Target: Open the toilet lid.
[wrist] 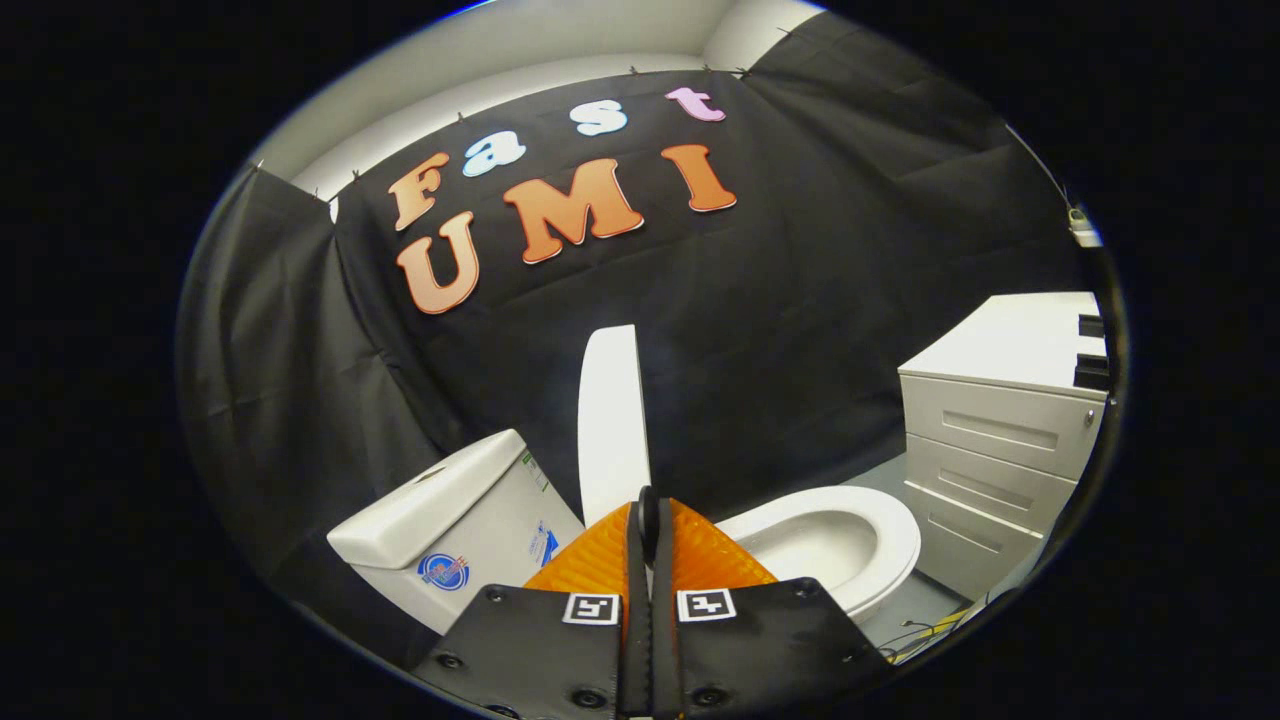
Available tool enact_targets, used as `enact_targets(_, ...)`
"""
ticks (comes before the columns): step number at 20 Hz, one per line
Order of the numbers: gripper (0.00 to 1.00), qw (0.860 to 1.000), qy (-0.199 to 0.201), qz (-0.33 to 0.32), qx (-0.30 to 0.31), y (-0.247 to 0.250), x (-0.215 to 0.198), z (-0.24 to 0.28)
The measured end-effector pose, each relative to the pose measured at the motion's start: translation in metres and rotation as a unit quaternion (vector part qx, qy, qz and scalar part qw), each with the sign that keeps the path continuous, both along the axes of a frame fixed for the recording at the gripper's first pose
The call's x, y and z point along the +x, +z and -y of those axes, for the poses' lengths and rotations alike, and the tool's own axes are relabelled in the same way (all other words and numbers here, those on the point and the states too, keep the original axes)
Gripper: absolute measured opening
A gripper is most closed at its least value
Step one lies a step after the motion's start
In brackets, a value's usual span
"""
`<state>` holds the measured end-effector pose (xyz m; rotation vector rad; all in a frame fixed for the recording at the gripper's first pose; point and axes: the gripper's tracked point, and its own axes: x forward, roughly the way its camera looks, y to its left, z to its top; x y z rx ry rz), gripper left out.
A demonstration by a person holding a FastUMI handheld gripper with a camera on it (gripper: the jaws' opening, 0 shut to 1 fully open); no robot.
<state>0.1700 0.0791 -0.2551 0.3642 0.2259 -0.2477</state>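
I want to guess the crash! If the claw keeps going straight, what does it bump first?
Probably the raised toilet lid, standing upright just ahead of the claw, whose fingers are pressed together on nothing. The gap between them is hard to judge.

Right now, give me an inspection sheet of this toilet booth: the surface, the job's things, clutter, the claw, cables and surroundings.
Surface: grey floor under the toilet and drawers.
Job's things: white plastic toilet lid stands raised, edge-on to the camera; white ceramic bowl with its seat is exposed; white cistern sits beside the lid.
Clutter: nothing seen.
Claw: claw has its fingers closed together just below the lid's lower end; whether they pinch it cannot be told.
Cables: yellow and dark cables lie on the floor past the bowl.
Surroundings: white three-drawer cabinet; black cloth wall.
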Motion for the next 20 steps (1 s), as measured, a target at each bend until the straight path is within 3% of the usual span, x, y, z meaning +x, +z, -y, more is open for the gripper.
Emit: enact_targets(20, 0.08, 0.988, 0.053, -0.03, -0.139, 0.002, 0.025, -0.109)
